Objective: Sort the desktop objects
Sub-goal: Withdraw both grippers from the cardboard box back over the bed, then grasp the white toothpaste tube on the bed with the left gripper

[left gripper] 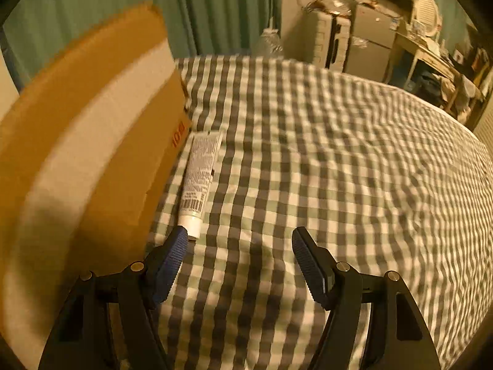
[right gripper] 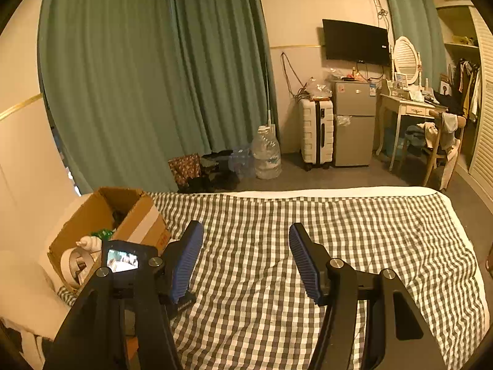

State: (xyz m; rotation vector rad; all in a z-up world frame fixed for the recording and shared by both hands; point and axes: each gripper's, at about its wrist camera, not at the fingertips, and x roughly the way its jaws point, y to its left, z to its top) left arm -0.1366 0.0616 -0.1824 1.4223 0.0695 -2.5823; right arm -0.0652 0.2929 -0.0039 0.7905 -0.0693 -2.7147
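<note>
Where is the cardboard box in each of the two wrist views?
Left wrist view: the cardboard box fills the left side, blurred, with a white tube lying along its base.
Right wrist view: the box is lower left, open-topped, on the bed's left edge, behind the left gripper.
Shared landmark: the white suitcase beside the grey fridge.

Each hand-held gripper, left [left gripper: 238, 236] and right [right gripper: 246, 231], is built of black angular arms joined by silver round-headed screws, and ribbed blue pads [right gripper: 300, 259] are fitted inside its fingers.
</note>
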